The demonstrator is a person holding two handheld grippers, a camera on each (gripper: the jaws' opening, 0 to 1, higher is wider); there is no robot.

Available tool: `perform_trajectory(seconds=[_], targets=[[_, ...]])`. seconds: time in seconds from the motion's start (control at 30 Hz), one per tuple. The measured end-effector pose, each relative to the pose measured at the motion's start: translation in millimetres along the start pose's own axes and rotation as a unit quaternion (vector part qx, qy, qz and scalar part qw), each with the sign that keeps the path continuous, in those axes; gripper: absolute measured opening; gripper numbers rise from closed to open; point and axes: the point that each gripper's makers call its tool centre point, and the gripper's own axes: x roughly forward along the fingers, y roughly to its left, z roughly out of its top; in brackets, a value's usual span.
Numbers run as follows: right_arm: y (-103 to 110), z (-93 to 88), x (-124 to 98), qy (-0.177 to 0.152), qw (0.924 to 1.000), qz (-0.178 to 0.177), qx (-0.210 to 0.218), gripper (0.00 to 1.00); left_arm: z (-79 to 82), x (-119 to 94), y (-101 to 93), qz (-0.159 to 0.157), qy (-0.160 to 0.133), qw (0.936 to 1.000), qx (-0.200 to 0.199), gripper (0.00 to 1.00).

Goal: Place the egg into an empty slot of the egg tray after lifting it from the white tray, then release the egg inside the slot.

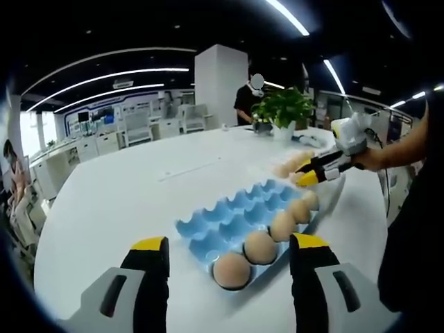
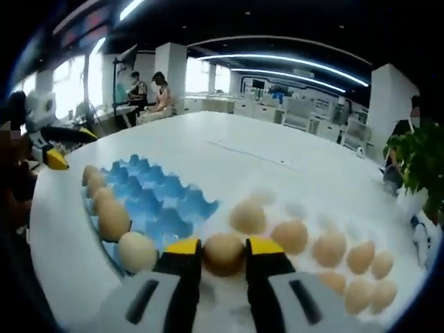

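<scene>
The egg (image 2: 223, 254) is half hidden by the right gripper (image 2: 223, 258) jaws, and the white tray (image 2: 423, 277) blurs out around 4 o'clock.

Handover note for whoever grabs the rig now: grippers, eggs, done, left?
Right gripper: shut on an egg, at the white tray beside the blue egg tray.
Left gripper: open, holding nothing, near the blue tray's end.
Blue tray: five eggs along one edge row, other slots empty.
Done: egg gripped.
Left: carry it to an empty slot, release. More eggs wait on the white tray.
</scene>
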Motion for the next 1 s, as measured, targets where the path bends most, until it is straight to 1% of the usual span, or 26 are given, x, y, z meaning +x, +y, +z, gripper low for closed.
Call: perform_trajectory(seconds=[0.03,0.17,0.23,0.3,0.4,0.5,0.53,0.6,0.63,0.67,0.73,0.77,0.8,0.87,0.97,1.0], targets=[[0,-1.6,1,0.016,0.9997,0.007,-0.017,0.26,-0.8,0,0.7,0.001,0.001,1.0000,0.001,0.71],[1,-0.4,4,0.030,0.9990,0.027,-0.018,0.26,-1.8,0,0.9,0.001,0.003,1.0000,0.000,0.71],[2,-0.9,5,0.039,0.9982,0.038,-0.025,0.26,-1.5,0,0.3,0.001,0.002,1.0000,0.000,0.71],[1,-1.5,5,0.040,0.9980,0.043,-0.023,0.25,-1.2,1,-0.3,0.000,0.002,1.0000,0.001,0.71],[3,-2.5,2,0.035,0.9978,0.044,-0.035,0.25,-0.3,2,-1.1,-0.001,0.001,1.0000,0.002,0.71],[1,-1.3,1,0.030,0.9984,0.043,-0.019,0.25,1.7,1,-1.0,0.000,-0.001,1.0000,0.002,0.71],[1,-0.3,1,0.027,0.9987,0.043,-0.006,0.25,1.9,1,-0.7,0.000,-0.002,1.0000,0.002,0.71],[0,3.3,-2,0.016,0.9981,0.047,0.037,0.24,1.6,0,0.5,0.002,-0.002,1.0000,0.001,0.71],[-1,4.1,-2,0.014,0.9979,0.048,0.041,0.24,1.1,0,1.0,0.003,-0.001,1.0000,0.000,0.71],[-4,10.0,-6,-0.003,0.9968,0.047,0.065,0.24,0.4,-1,1.8,0.004,0.000,1.0000,0.001,0.71],[-7,16.6,-12,-0.016,0.9946,0.049,0.091,0.24,-0.3,-1,2.8,0.005,0.000,1.0000,-0.001,0.71],[-11,20.3,-14,-0.024,0.9935,0.043,0.102,0.24,-0.7,-1,3.1,0.006,0.000,1.0000,-0.002,0.71],[-12,20.0,-16,-0.022,0.9935,0.045,0.102,0.24,-0.8,-1,2.9,0.006,0.000,1.0000,-0.003,0.71],[-13,21.4,-17,-0.028,0.9925,0.043,0.111,0.24,-0.5,-1,2.4,0.005,0.000,1.0000,-0.002,0.71],[-11,20.6,-17,-0.028,0.9945,0.036,0.094,0.24,0.5,0,1.3,0.003,-0.002,1.0000,-0.001,0.71],[-10,20.8,-18,-0.030,0.9943,0.037,0.096,0.24,0.7,0,1.1,0.003,-0.002,1.0000,-0.001,0.71]])
